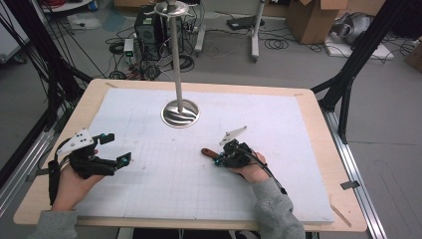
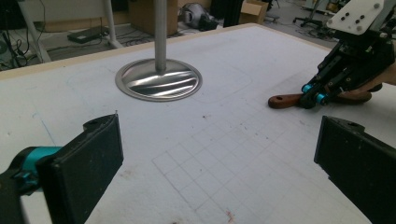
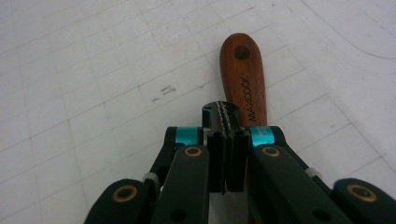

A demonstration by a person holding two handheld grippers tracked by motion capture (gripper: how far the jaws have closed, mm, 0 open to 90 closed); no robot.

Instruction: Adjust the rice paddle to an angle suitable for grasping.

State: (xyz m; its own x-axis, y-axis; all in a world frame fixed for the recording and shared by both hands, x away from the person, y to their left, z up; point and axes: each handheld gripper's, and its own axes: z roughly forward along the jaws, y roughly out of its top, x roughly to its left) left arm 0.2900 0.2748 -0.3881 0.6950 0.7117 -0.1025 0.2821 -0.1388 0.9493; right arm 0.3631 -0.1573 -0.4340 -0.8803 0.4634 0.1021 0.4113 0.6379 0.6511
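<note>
- The right gripper (image 1: 219, 158) rests low on the white mat (image 1: 149, 199), right of the mat's middle and nearer the front edge; its jaws are pressed together with nothing between them (the right gripper view shows the pads meeting face to face).
- The wooden handle (image 3: 243, 79) lies flat on the mat just beside those closed jaws, its rounded end pointing toward the left edge; the rest is hidden under the gripper.
- The left gripper (image 1: 117, 149) sits near the mat's left edge, jaws wide apart and empty.
- Bare mat lies between the two grippers.
- The metal stand (image 1: 180, 113) has its round base toward the far edge, well apart from both.
</note>
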